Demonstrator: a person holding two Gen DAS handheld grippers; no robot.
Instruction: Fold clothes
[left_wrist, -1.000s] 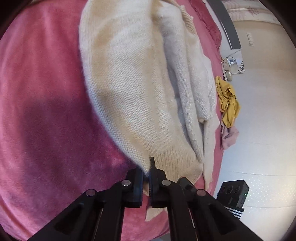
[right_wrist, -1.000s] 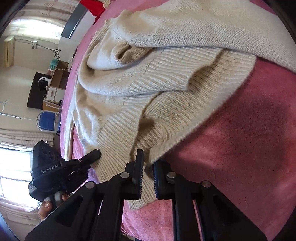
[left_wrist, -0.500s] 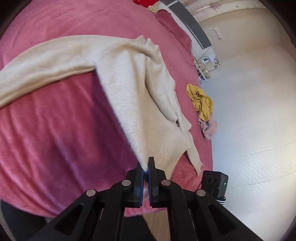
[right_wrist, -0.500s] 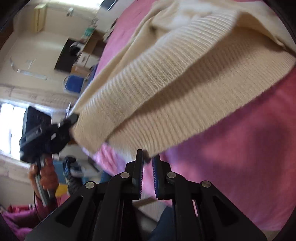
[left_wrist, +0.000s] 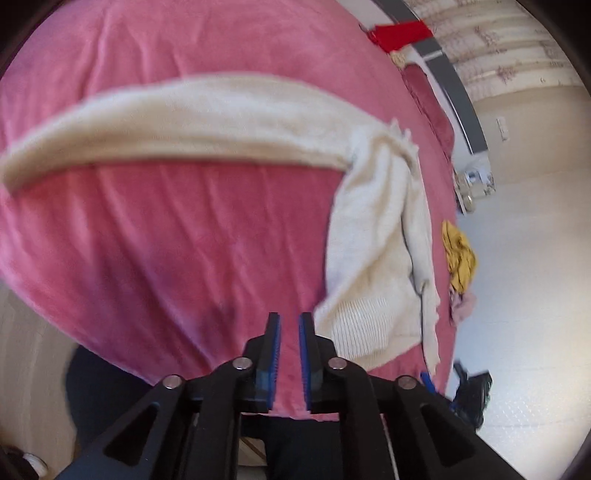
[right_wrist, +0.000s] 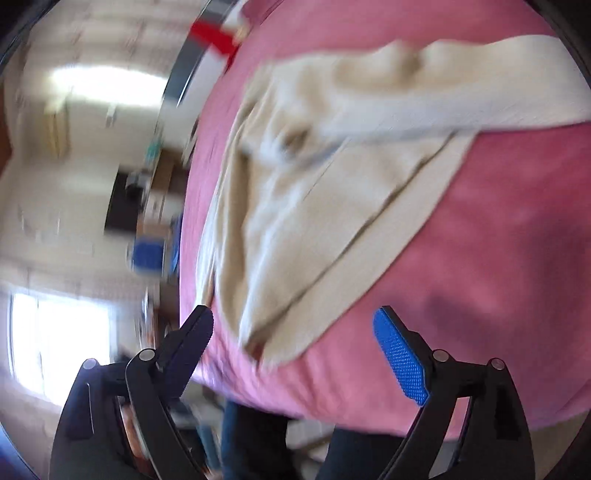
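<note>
A cream knit sweater (left_wrist: 373, 236) lies on the pink bed cover (left_wrist: 184, 240), one long sleeve stretched to the left across the bed. My left gripper (left_wrist: 289, 325) hovers over the cover just left of the sweater's ribbed hem; its jaws stand slightly apart with nothing between them. In the blurred right wrist view the sweater (right_wrist: 314, 206) lies crumpled ahead. My right gripper (right_wrist: 295, 325) is wide open and empty above the sweater's near corner.
A yellow garment (left_wrist: 460, 258) and a pink one (left_wrist: 463, 304) lie on the pale floor right of the bed. A red item (left_wrist: 400, 35) sits at the bed's far end. Furniture and a blue chair (right_wrist: 147, 254) stand left of the bed.
Both grippers have let go of the sweater's hem and pulled back. The right jaws opened wide, the left only a little. The sweater dropped flat onto the bed.
</note>
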